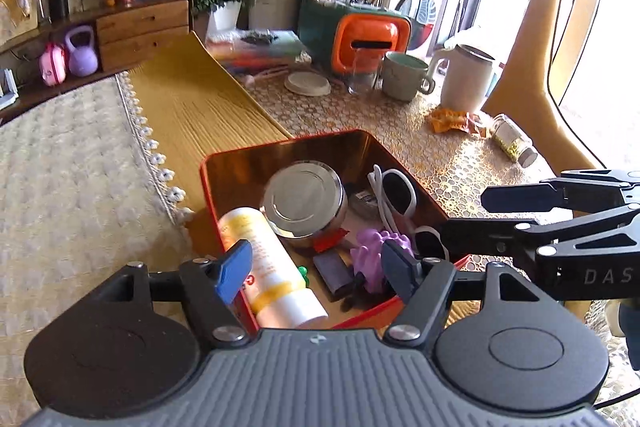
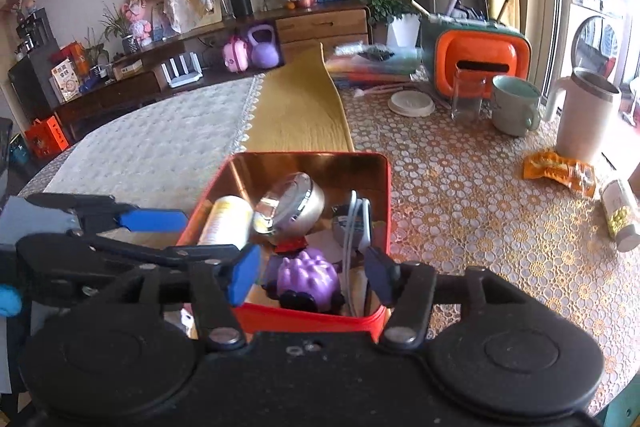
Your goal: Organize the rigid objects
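Observation:
A red tin box [image 1: 208, 183] [image 2: 382, 187] with a shiny copper inside stands on the table. It holds a white and yellow bottle [image 1: 272, 267] [image 2: 226, 223], a round steel tin [image 1: 300, 199] [image 2: 290, 205], white sunglasses [image 1: 396, 195] [image 2: 354, 223], a purple knobbly toy [image 1: 376, 247] [image 2: 308, 273] and a dark block [image 1: 336, 273]. My left gripper [image 1: 316, 269] is open and empty over the box's near edge. My right gripper [image 2: 310, 277] is open and empty at the box's near side.
On the lace cloth [image 2: 460, 195] behind the box stand an orange and green case [image 1: 368, 39], a glass [image 1: 362, 75], a green mug [image 1: 404, 75], a white jug [image 1: 466, 79] and a lid [image 1: 308, 83]. An orange wrapper [image 1: 456, 121] and a small jar [image 1: 514, 143] lie to the right.

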Action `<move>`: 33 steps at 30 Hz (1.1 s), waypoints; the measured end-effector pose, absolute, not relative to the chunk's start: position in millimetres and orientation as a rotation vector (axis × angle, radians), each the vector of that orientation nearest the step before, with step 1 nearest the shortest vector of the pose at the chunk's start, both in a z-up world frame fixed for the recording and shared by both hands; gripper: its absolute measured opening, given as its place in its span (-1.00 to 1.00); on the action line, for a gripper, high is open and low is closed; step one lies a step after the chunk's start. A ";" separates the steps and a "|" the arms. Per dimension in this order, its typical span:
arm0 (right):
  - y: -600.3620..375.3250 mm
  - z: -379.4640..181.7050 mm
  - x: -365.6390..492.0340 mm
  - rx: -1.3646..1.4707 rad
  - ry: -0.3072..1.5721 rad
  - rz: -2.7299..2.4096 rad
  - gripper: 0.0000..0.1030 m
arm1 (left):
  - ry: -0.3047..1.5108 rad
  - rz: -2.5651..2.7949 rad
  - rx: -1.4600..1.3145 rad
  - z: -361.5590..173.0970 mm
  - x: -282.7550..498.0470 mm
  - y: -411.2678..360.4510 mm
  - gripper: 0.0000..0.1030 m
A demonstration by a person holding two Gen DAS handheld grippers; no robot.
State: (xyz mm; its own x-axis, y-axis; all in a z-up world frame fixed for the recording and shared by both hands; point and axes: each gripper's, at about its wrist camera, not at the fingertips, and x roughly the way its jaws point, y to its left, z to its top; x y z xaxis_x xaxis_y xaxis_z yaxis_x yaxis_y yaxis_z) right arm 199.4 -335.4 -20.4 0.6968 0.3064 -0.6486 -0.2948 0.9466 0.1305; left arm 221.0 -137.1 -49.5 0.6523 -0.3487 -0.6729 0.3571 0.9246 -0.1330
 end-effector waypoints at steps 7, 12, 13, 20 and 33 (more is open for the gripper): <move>-329.4 -10.4 179.8 -0.001 0.667 0.348 0.42 | 0.710 -0.369 0.012 -33.5 201.4 -126.7 0.55; -326.5 -5.2 165.9 -0.003 0.632 0.363 0.65 | 0.694 -0.354 0.028 -27.6 185.5 -123.9 0.57; -326.3 -4.4 163.3 -0.002 0.625 0.366 0.67 | 0.691 -0.353 0.028 -26.8 183.1 -123.3 0.58; -327.9 3.4 140.5 0.017 0.555 0.384 1.00 | 0.668 -0.356 -0.006 -19.5 163.2 -116.6 0.69; -345.2 -2.5 119.1 0.101 0.547 0.341 1.00 | 0.660 -0.350 -0.029 -18.9 142.3 -118.1 0.99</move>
